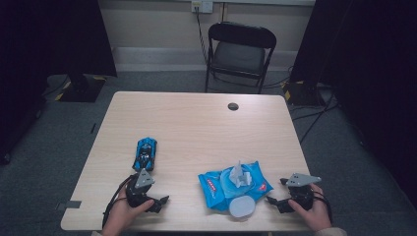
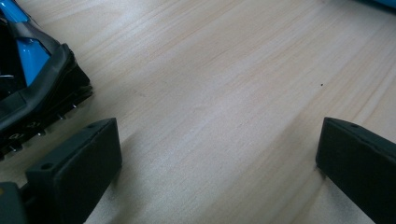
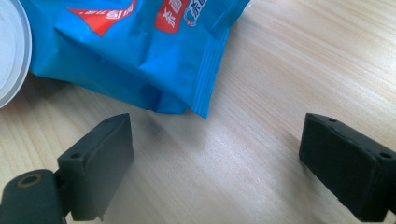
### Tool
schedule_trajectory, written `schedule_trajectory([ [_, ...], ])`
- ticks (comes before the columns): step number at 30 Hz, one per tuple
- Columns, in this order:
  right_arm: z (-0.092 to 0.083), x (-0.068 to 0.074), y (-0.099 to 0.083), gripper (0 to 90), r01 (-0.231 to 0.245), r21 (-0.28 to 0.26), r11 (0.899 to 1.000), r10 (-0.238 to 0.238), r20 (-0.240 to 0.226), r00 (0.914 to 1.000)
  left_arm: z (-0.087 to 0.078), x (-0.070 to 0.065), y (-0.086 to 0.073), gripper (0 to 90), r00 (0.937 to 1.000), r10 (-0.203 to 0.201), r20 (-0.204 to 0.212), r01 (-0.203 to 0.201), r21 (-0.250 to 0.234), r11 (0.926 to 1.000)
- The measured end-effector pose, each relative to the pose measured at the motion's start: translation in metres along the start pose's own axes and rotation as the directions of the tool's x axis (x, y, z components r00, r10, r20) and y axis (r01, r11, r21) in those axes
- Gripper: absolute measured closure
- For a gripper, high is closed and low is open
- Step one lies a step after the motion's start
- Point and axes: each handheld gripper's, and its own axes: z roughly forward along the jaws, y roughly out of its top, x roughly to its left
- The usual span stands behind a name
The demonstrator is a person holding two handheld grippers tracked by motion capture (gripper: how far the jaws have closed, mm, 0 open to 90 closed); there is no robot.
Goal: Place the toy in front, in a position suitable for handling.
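Note:
A blue toy car (image 1: 145, 153) lies on the left half of the wooden table (image 1: 196, 123). My left gripper (image 1: 151, 191) rests just in front of it, held by a hand, and stands open over bare wood. In the left gripper view the car's tail (image 2: 32, 84) lies beside my left jaw, and nothing is between the jaws of that gripper (image 2: 219, 140). A blue wet-wipes pack (image 1: 219, 186) lies front centre with its white lid (image 1: 242, 206) flipped open and a wipe (image 1: 239, 174) sticking up. My right gripper (image 1: 277, 191) rests to its right, open, and points at the pack (image 3: 140, 51); the space between the jaws of that gripper (image 3: 217, 135) is bare wood.
A black folding chair (image 1: 239, 51) stands beyond the far edge of the table. A round cable hole (image 1: 233, 106) sits near the far edge. Dark curtains hang at both sides, and cables lie on the grey floor at the right.

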Motion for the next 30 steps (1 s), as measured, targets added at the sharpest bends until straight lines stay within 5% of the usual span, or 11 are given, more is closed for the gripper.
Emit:
schedule_trajectory([
  [10,0.0,0.002,0.0,9.1,-0.016,0.0,1.0,0.016,0.011,0.9998,0.0,-0.004,0.007,2.0,1.0,-0.005,0.005,0.004,0.047,0.9989],
  [15,-0.002,0.003,0.001,13.5,-0.032,0.01,0.999,0.032,0.023,0.9992,-0.003,-0.007,0.01,21.2,0.9997,0.012,0.021,-0.013,0.025,0.9996],
  [18,-0.006,0.001,0.003,15.5,-0.088,0.005,0.996,0.088,-0.027,0.9957,-0.002,-0.015,0.013,19.6,0.9984,0.038,0.043,-0.039,0.02,0.9991],
  [30,-0.008,0.007,0.009,15.5,-0.05,0.006,0.999,0.05,-0.026,0.9984,0.007,-0.034,0.034,19.9,0.9894,0.095,0.11,-0.094,-0.015,0.9955],
])
